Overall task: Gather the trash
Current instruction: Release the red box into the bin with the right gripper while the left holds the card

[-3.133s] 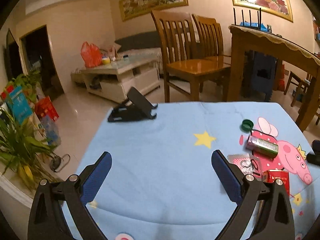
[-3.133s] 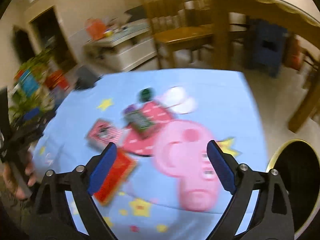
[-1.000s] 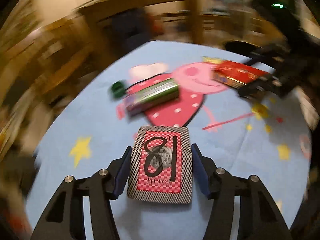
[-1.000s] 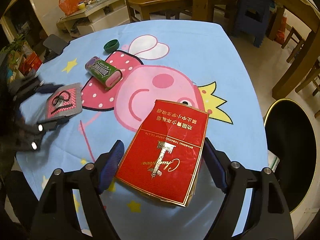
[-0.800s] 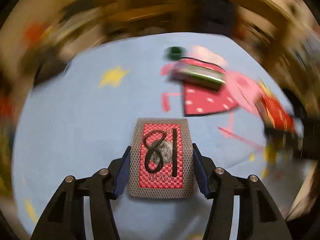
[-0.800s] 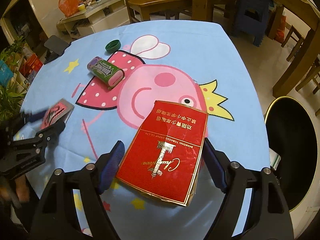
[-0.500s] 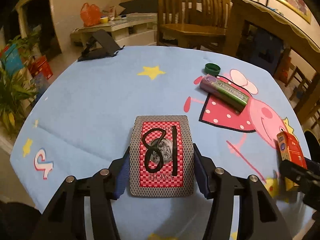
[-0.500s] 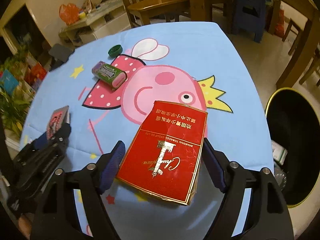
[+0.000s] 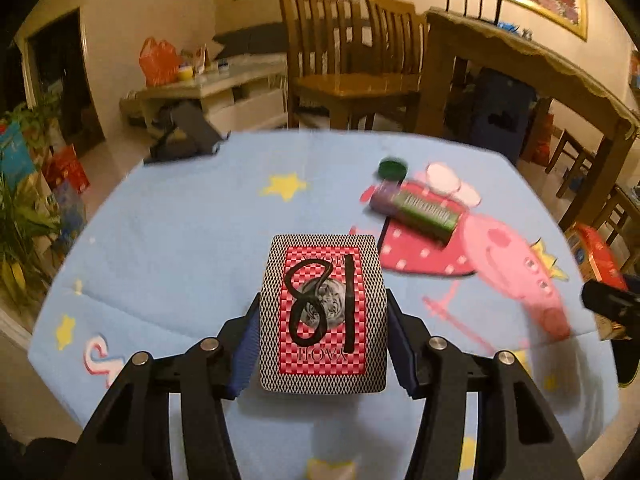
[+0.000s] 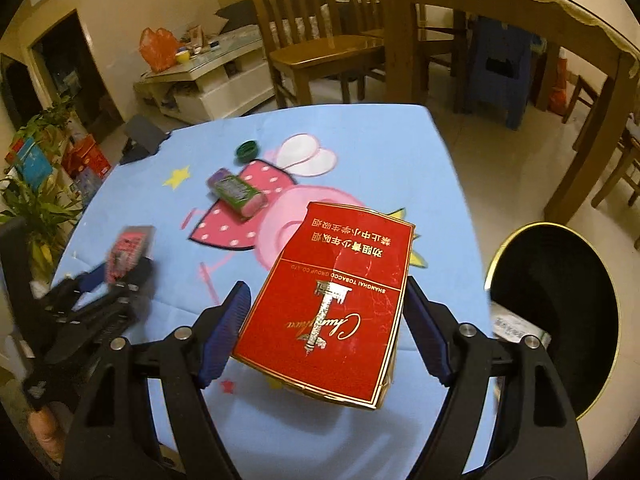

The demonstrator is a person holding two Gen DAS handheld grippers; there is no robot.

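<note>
Red "Chunghwa" carton (image 10: 328,304) fills the right hand-held gripper (image 10: 326,330); left hand-held gripper (image 9: 322,340) clamps the "HOVA" card pack (image 9: 323,312).

Red carton (image 10: 328,304), red-checked card box (image 9: 323,312), blue cloth (image 9: 180,240).

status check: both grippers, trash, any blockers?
Left gripper shut on card pack. Right gripper shut on red cigarette box. Bin open at right of table. Green pack and cap remain on cloth; nothing blocking.
</note>
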